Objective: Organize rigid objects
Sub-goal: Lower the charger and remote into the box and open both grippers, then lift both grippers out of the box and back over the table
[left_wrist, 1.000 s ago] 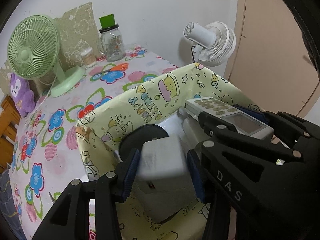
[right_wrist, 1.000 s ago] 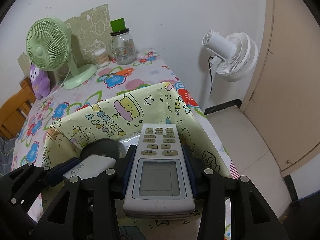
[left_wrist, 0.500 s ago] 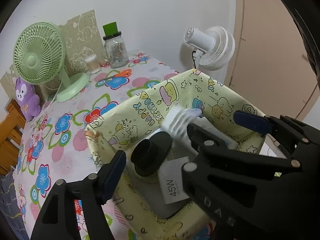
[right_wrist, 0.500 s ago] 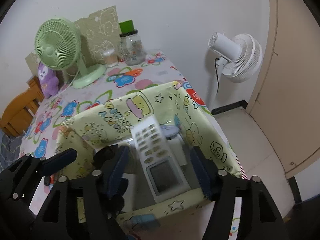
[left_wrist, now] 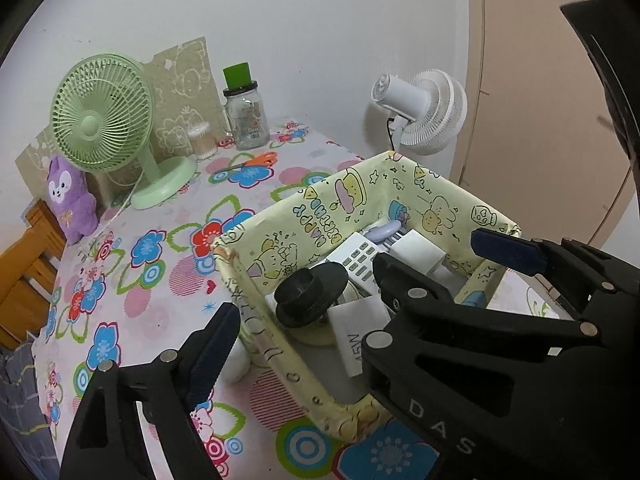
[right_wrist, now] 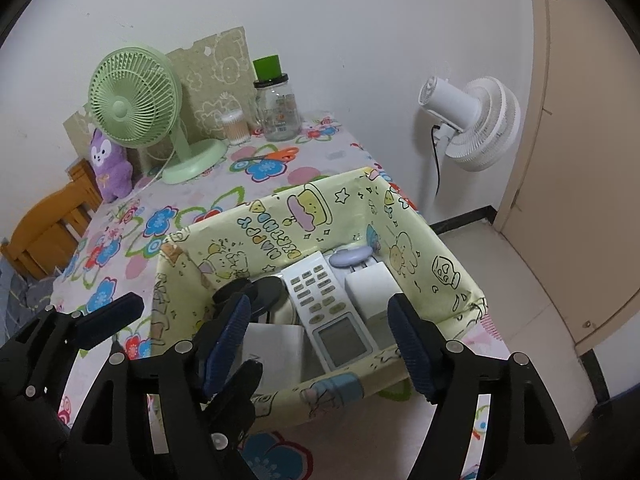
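Note:
A yellow cartoon-print fabric bin (left_wrist: pixel 320 204) (right_wrist: pixel 280 216) stands at the table's near right corner. Inside lie a white remote control (right_wrist: pixel 330 300) (left_wrist: pixel 356 254), a white 45W charger block (left_wrist: pixel 358 330) (right_wrist: pixel 276 346), a black round disc (left_wrist: pixel 310 292) (right_wrist: pixel 256 290), a white cube adapter (right_wrist: pixel 370 288) (left_wrist: pixel 418 254) and a lilac oval item (right_wrist: pixel 350 257). My left gripper (left_wrist: pixel 304 344) is open and empty above the bin's near side. My right gripper (right_wrist: pixel 320 332) is open and empty above the bin, astride the remote's lower end.
On the flowered tablecloth stand a green desk fan (left_wrist: pixel 104 120), a glass jar with a green cap (left_wrist: pixel 244 116), a cotton-swab pot (left_wrist: pixel 200 142), orange scissors (left_wrist: pixel 256 160) and a purple plush (left_wrist: pixel 70 200). A white floor fan (right_wrist: pixel 472 120) stands beyond the table's right edge.
Both grippers opened and pulled back up. The left one let go of the white charger block and the right one let go of the remote; both now lie in the bin.

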A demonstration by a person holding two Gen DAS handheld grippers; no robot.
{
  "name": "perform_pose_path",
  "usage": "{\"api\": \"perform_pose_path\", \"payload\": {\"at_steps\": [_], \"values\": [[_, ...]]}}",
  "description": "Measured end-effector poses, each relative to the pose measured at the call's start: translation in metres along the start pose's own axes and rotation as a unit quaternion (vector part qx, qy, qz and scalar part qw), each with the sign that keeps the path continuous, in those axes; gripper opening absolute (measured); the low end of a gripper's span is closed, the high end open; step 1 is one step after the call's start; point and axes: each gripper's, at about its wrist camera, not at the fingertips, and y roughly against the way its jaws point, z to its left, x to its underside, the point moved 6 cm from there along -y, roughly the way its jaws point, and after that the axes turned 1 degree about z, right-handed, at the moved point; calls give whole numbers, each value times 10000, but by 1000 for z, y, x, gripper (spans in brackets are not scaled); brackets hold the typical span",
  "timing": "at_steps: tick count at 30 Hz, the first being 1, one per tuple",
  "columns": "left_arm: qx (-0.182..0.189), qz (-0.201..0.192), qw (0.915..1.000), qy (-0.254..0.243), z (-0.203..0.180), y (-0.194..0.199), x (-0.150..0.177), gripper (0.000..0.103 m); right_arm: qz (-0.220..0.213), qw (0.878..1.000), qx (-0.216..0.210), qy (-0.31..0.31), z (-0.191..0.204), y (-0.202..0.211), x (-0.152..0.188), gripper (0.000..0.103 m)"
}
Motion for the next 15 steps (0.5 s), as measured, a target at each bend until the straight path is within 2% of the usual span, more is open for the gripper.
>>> {"api": "perform_pose_path", "payload": {"at_steps": [5, 15], "values": [[-40, -137, 9999, 19, 6, 11, 4, 91, -124, 9999, 45, 25, 7, 11, 0, 81], [-46, -301, 9995, 119, 21, 31, 14, 91, -299, 9994, 74, 143, 27, 30, 4, 82]]}}
